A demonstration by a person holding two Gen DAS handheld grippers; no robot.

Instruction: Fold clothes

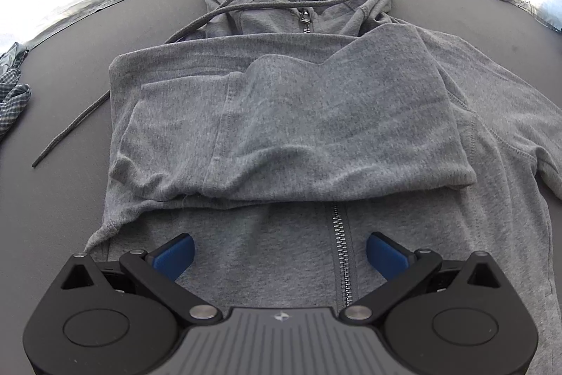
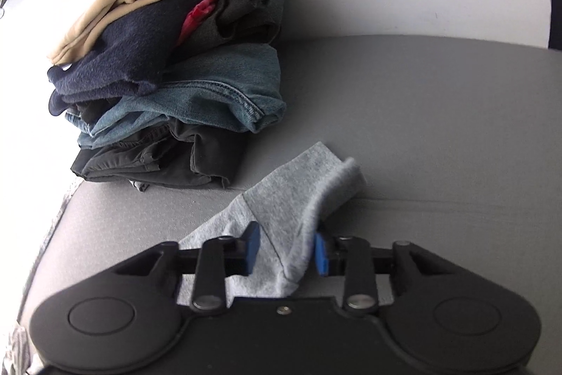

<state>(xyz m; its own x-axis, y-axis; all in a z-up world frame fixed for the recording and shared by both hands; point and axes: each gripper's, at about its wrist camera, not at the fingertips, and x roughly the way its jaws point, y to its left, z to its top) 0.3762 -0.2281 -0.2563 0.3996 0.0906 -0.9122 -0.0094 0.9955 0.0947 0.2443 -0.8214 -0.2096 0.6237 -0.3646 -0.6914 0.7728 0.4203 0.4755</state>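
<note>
Grey surface (image 1: 70,65) carries a soft, limp hoodie (image 1: 281,115); right tool (image 2: 287,250) pinches its sleeve (image 2: 298,195), left tool (image 1: 280,255) gapes empty.

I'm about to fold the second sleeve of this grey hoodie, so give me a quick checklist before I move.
1. First sleeve folded across the chest: ok.
2. Right tongs closed on the other sleeve's cuff: ok.
3. Left tongs open, over the hoodie hem: ok.
4. Zipper closed: ok.
5. Drawstring trailing on the table: not ok.
6. Folded pile apart from the cuff: ok.
</note>
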